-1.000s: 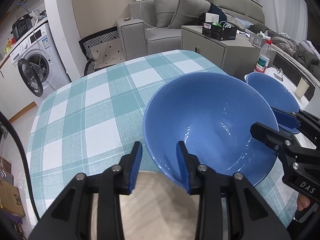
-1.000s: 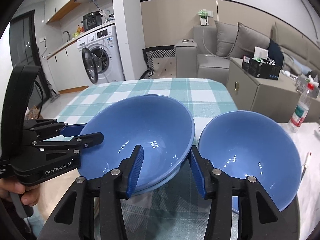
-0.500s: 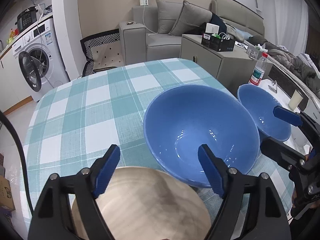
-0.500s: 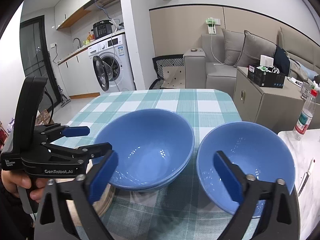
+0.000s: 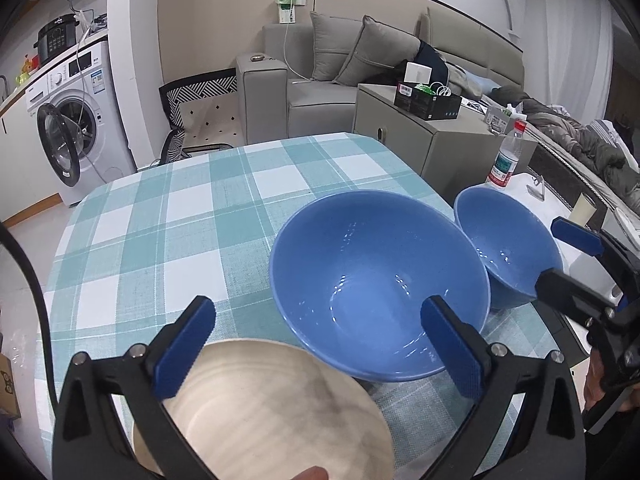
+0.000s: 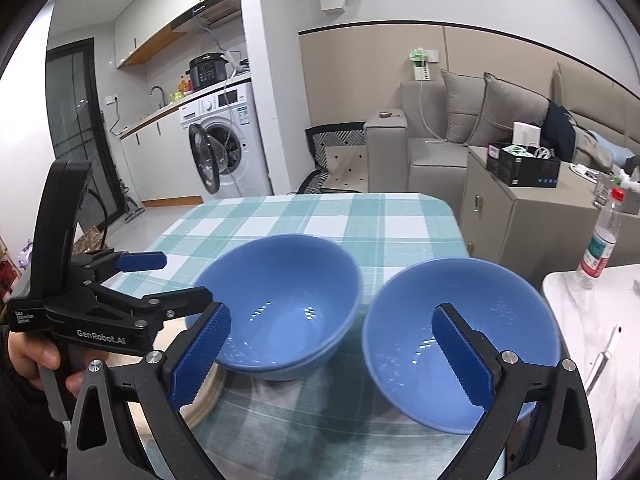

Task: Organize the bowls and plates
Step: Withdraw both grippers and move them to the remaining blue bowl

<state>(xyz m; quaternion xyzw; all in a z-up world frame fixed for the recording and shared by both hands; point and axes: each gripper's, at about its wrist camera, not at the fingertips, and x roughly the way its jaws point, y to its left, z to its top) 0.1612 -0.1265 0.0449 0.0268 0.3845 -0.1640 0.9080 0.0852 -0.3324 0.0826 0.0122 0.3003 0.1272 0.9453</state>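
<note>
The left gripper is opening its jaws, nothing between the pads; the right gripper stands released too. Between them the stacked blue bowls sit on the desk, a single blue bowl beside them at its right edge, a pale plate at the near edge. The stack looks just set down; next comes gripping the single bowl's rim.

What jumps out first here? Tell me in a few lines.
Two glossy blue bowls on the green-checked tablecloth: the left bowl looks nested in another blue one, and the right bowl stands at the table's near right edge. Both grippers, left gripper and right gripper, frame them with jaws wide and empty. A pale wooden plate lies nearest, at front left.
</note>
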